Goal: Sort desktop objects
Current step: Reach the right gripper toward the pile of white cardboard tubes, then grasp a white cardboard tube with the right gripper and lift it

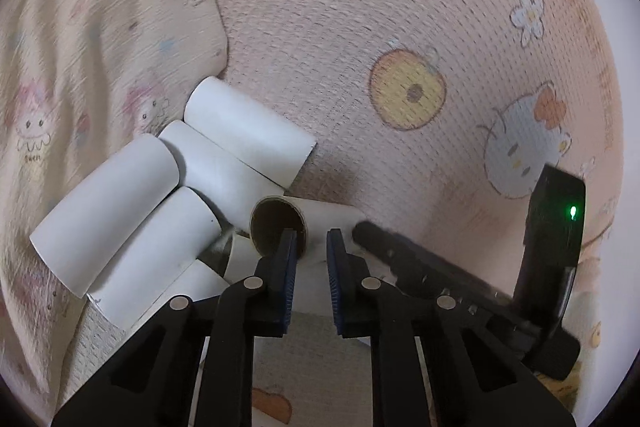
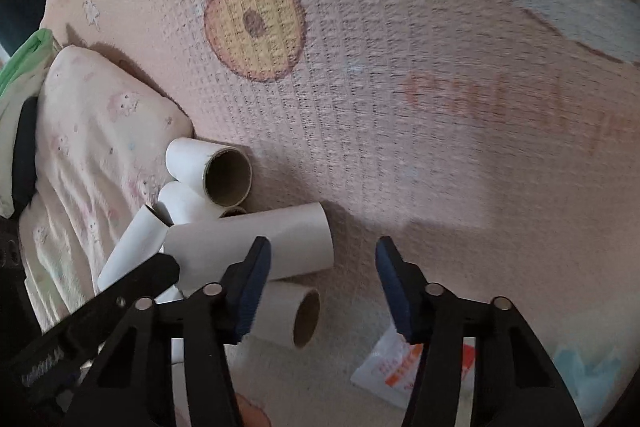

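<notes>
Several white cardboard tubes lie in a heap on a pink cartoon mat, against a pillow. My left gripper is at the open brown end of one tube. Its left pad stands in front of the opening and its right pad outside the wall, with a gap on both sides. In the right wrist view this tube lies crosswise. My right gripper stands open over its right end, above a shorter tube. One of the right gripper's black fingers reaches in beside the left one.
A cream pillow with pink prints borders the heap on the left. A green cloth lies behind it. A white and orange packet lies on the mat under my right gripper. The mat stretches bare to the right.
</notes>
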